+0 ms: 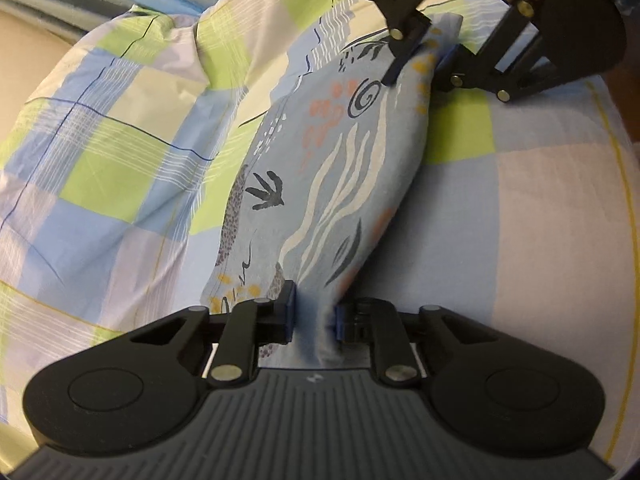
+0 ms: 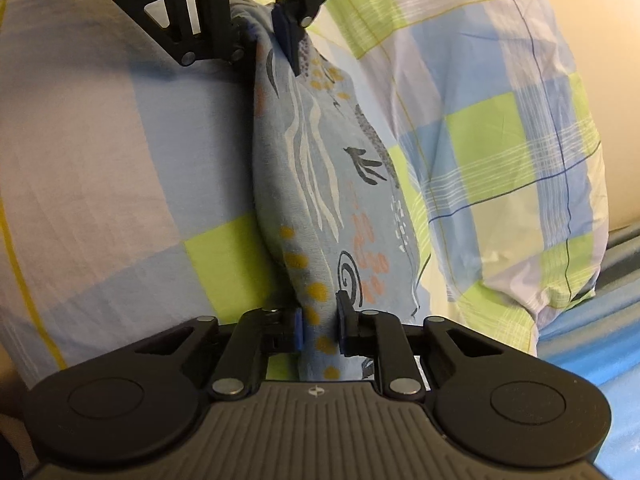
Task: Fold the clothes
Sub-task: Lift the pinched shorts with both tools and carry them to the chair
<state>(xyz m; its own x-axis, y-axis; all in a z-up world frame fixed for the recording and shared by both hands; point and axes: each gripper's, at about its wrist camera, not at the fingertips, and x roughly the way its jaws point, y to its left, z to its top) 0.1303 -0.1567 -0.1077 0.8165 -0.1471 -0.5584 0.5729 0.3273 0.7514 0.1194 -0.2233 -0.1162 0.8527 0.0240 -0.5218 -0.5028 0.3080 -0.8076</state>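
Note:
A light blue patterned garment (image 1: 320, 184) with white wavy stripes, orange dots and dark leaf prints is stretched between both grippers above a checked bedsheet (image 1: 540, 208). My left gripper (image 1: 314, 316) is shut on its near end. At the top of the left wrist view, my right gripper (image 1: 420, 60) is shut on the far end. From the right wrist view the same garment (image 2: 328, 200) runs from my right gripper (image 2: 320, 328) up to the left gripper (image 2: 264, 36). The cloth sags in a fold between them.
A pillow (image 1: 112, 152) in a matching green, blue and lilac check lies beside the garment, also seen as the pillow (image 2: 512, 160) on the right. A blue mat edge (image 2: 592, 344) and a beige wall (image 2: 592, 8) lie beyond it.

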